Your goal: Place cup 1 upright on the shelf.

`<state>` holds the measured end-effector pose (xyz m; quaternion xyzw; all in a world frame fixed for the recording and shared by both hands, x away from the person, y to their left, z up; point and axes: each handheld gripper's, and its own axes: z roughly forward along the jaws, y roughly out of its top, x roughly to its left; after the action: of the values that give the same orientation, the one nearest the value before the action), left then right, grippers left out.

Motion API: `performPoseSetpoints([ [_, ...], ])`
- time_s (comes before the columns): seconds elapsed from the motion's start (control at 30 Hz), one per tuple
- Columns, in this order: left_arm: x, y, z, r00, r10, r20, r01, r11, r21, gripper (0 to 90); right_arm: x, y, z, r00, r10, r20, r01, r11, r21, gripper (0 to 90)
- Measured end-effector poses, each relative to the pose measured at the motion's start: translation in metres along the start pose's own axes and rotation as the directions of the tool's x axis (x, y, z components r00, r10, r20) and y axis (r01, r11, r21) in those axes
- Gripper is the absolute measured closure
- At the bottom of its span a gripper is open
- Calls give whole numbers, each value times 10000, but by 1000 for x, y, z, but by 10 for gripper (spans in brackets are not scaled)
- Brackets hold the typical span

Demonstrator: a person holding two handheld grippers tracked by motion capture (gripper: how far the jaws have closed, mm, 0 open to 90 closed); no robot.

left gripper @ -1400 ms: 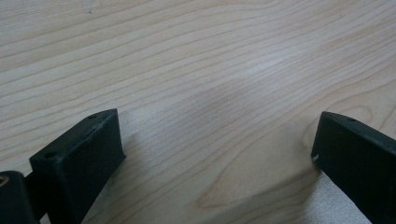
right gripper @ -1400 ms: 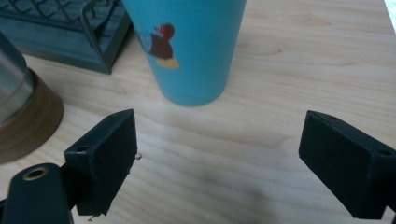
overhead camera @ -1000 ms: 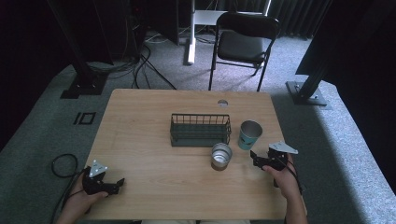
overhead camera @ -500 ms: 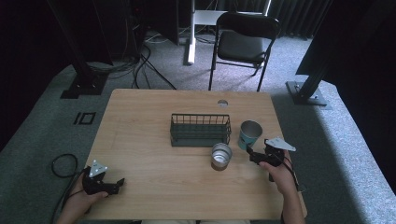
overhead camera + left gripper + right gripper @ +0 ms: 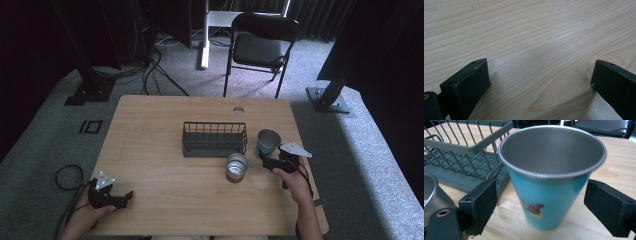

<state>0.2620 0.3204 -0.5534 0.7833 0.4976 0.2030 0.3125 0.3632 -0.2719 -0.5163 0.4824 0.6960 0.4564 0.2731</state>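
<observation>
A teal metal cup (image 5: 268, 142) (image 5: 549, 177) stands upright on the wooden table, right of the wire basket (image 5: 214, 139) (image 5: 461, 147). My right gripper (image 5: 266, 161) (image 5: 544, 207) is open, and its jaws stand on either side of the cup's lower half without touching it. A plain steel cup (image 5: 236, 166) (image 5: 429, 190) sits just left of that gripper, in front of the basket. Near the table's front left corner my left gripper (image 5: 125, 196) (image 5: 539, 82) rests open over bare wood with nothing between its jaws.
The wire basket is empty and stands at the table's middle. A small round hole (image 5: 238, 110) marks the tabletop behind it. A black folding chair (image 5: 260, 47) stands beyond the far edge. Dark stands and cables lie on the grey carpet.
My right gripper has moved forward and left toward the teal cup, so its jaws now flank it. The left gripper has stayed in place.
</observation>
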Motion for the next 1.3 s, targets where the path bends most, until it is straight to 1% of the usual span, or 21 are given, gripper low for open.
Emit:
performPoseSetpoints([
  [0.27,0,0,0,10000,-3,1,3,10000,-2,25,-2,6,11,10000,-8,88,12,9989,-472,112],
  [0.43,0,0,0,10000,-4,1,4,10000,-3,25,-3,8,18,9997,210,101,-202,9976,-661,112],
  [0.53,0,0,0,10000,1,2,-1,10000,1,25,-2,9,22,9997,189,166,-176,9970,-751,112],
  [0.7,0,0,0,10000,-3,2,3,10000,-2,25,-1,10,26,9994,61,331,-36,9972,-753,112],
  [0.83,0,0,0,10000,1,2,-1,10000,1,25,0,10,27,9992,65,391,-33,9967,-816,112],
  [1.03,0,0,0,10000,-4,2,4,10000,-3,25,-2,11,27,9985,190,522,-149,9970,-764,132],
  [1.23,0,0,0,10000,-4,1,4,10000,-4,25,-3,13,25,9984,56,554,-21,9981,-618,135],
  [1.3,0,0,0,10000,-9,2,9,10000,-8,25,-4,16,23,9985,121,540,-87,9979,-636,135],
])
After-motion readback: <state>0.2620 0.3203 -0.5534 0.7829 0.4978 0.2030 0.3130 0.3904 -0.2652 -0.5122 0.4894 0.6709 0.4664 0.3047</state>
